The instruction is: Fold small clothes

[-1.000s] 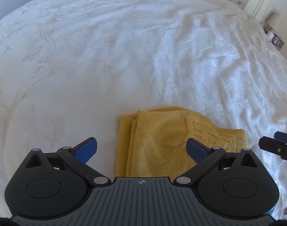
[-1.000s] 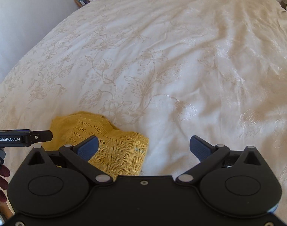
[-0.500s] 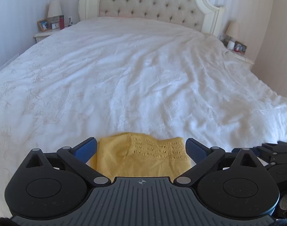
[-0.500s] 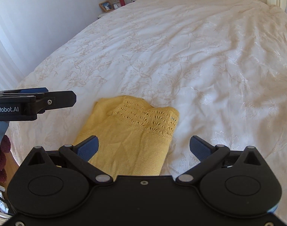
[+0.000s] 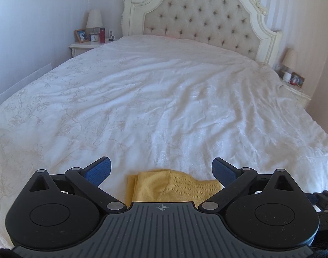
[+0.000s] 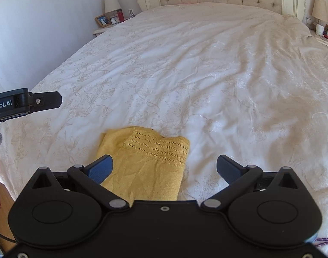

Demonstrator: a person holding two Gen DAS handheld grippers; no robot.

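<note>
The yellow knit top (image 6: 146, 167) lies folded into a compact stack at the near edge of the bed, at 6 o'clock in both views. It looks light, soft and floppy; its open lace band (image 6: 158, 148) could snag, so the plain knit along a folded side seems the safer hold. The left gripper (image 5: 162, 171) and right gripper (image 6: 165, 168) both hover above it, fingers spread wide and holding nothing. The white floral bedspread (image 5: 164, 99) lies open toward 12 o'clock; the bed edge drops away at 7.
</note>
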